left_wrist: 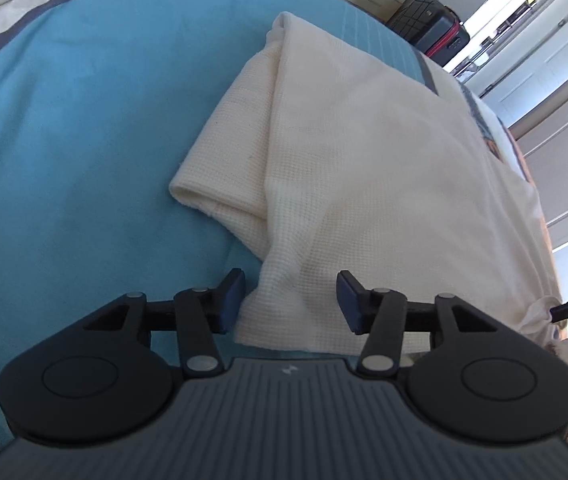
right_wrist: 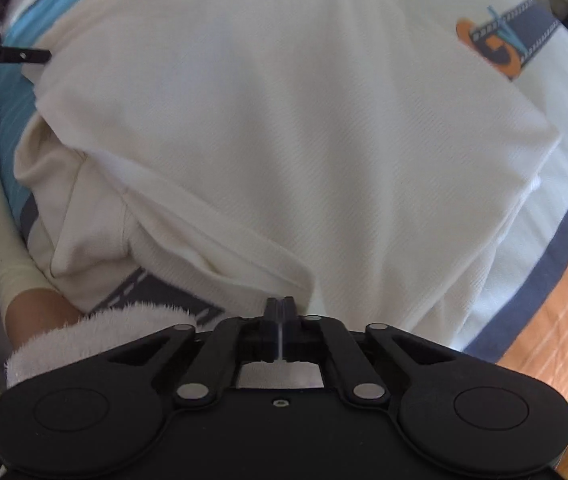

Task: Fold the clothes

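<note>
- Folding is partway: the cream shirt [left_wrist: 364, 168] lies on the bed [left_wrist: 83, 140], one sleeve tucked over.
- Your left claw [left_wrist: 288, 300] stands apart over the hem.
- Your right claw [right_wrist: 280, 312] is pinched together at a fold; whether it grips cloth, you cannot tell.

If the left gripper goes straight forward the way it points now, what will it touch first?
Most likely the cream shirt. The left gripper is open, and the shirt's near corner lies between its fingers, apart from both pads. Depth is unclear, but the blue blanket lies just under the shirt.

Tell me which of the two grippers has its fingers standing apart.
The left gripper: its fingers stand apart over the cream shirt's corner, pressing nothing. The right gripper is shut tight.
</note>
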Tool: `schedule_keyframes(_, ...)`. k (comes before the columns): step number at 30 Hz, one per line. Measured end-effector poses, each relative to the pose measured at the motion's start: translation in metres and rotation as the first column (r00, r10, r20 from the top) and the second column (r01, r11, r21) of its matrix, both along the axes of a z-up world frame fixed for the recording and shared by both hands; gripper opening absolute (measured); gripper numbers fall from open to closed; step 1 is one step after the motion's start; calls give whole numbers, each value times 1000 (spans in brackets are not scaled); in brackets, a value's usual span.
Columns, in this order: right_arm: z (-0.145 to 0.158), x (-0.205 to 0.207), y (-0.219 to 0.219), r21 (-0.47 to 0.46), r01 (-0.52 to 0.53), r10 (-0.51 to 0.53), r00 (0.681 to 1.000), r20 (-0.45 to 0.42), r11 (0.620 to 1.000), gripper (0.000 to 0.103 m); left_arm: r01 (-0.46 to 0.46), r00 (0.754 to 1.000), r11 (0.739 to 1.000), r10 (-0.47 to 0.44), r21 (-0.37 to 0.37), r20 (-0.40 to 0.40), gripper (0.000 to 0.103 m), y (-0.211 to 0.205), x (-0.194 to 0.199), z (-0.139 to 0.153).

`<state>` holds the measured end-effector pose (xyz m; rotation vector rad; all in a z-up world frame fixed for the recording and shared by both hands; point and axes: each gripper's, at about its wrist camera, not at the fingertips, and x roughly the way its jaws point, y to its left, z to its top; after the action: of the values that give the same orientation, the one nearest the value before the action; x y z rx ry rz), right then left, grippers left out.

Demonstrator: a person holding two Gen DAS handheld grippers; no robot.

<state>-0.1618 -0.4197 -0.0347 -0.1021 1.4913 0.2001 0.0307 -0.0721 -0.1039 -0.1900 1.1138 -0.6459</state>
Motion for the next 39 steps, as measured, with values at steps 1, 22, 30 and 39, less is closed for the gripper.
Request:
schedule_keyframes(1,2,-2,2,-8,-15,15,1000,3,1000,0,2,1000,1000,-2,-3,4,49,-2,-1,-1)
schedule_keyframes(22,21,-9,0,-73,-41,51,988,147,996,50,8,998,1000,-8,-7,68,7,0,-2,14)
schedule_keyframes(30,-7,6,7,32,-132,131,991,17,991,15,7,997,999,-10,37,76,8,-4,0,13)
schedule_keyframes(39,-20,-2,27,28,-260,261,961,-87,965,7,46,980,999,-48,15,192,14,-10,-14,28)
